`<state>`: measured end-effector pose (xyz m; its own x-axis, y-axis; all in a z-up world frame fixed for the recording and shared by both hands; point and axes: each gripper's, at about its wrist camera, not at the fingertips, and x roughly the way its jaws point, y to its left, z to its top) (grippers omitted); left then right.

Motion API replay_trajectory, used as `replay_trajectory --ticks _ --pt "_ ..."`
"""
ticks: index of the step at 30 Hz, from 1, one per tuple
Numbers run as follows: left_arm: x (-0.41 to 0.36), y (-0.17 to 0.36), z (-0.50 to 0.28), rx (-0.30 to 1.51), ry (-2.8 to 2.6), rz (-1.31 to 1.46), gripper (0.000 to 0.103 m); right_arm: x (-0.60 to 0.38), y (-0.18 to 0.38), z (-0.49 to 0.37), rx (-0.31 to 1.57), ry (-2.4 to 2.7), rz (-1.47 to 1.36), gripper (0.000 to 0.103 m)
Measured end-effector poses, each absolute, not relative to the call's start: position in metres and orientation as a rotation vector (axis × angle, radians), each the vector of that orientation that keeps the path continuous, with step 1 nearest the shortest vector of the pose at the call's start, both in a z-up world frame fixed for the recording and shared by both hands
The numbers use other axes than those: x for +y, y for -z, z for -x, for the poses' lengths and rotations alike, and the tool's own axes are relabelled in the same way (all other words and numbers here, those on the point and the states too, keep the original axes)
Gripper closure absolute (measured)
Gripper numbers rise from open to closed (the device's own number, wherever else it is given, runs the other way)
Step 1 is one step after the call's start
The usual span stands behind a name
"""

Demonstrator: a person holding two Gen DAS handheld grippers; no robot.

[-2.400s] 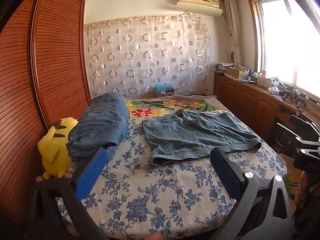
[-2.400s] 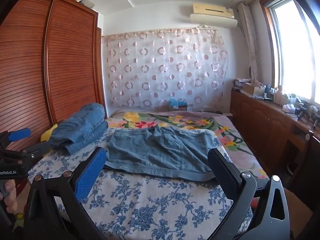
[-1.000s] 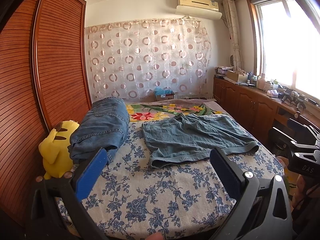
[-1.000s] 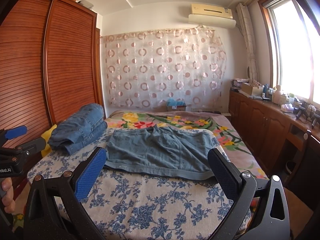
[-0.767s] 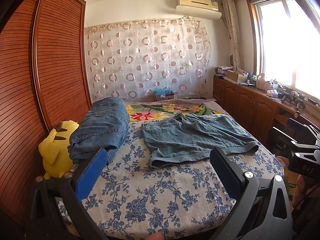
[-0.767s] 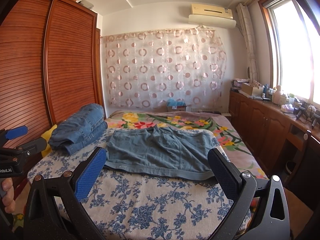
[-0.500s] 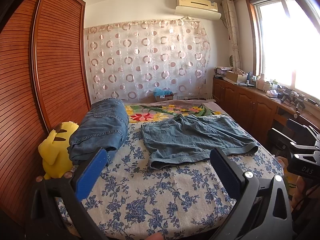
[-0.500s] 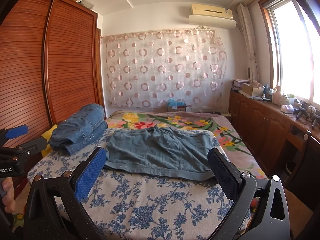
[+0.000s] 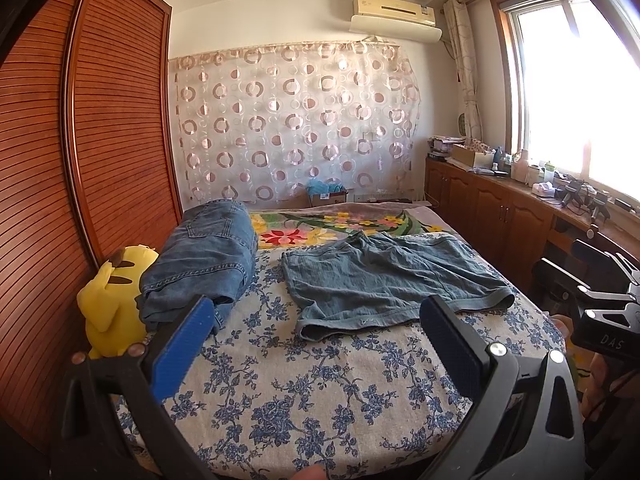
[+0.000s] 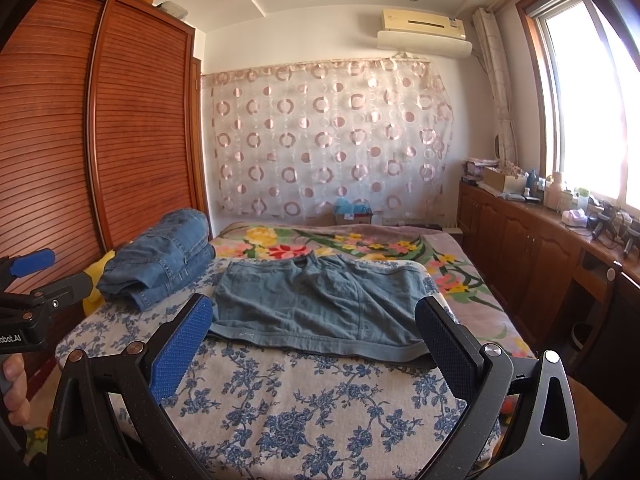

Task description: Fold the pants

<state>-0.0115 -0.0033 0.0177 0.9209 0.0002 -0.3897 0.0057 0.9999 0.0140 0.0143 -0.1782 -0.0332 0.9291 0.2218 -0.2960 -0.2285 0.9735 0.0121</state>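
Currently both grippers, left gripper (image 9: 316, 344) and right gripper (image 10: 316, 344), hang wide-jawed and empty, framing flat grey-blue denim shorts (image 10: 320, 300) mid-frame for pickup.

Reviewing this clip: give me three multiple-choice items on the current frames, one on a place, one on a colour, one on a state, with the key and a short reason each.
1. Where do the folded jeans lie relative to the flat denim shorts?
A. On top of them
B. Beside them, toward the wardrobe
C. On the floor

2. What colour is the plush toy?
A. Yellow
B. Green
C. White

3. How are the left gripper and right gripper?
A. Both clamped on cloth
B. One open, one shut
C. Both open, holding nothing

Key: B, the jeans sit apart by the wardrobe; A, its body is yellow; C, both show wide gaps with the bed between.
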Motion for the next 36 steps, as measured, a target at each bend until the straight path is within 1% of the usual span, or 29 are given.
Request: replay_trajectory --ticks 17,24,36 --pt "-0.004 -0.017 0.012 0.404 0.008 -0.013 0.000 -0.178 0.034 -0.014 0.300 -0.231 0.023 0.000" --pt "-0.002 -0.003 0.005 0.432 0.006 -0.013 0.000 -0.184 0.033 -0.011 0.312 -0.226 0.021 0.000" --pt "0.002 0.036 -0.031 0.541 0.045 -0.041 0.000 -0.197 0.057 -0.031 0.366 -0.214 0.018 0.000"
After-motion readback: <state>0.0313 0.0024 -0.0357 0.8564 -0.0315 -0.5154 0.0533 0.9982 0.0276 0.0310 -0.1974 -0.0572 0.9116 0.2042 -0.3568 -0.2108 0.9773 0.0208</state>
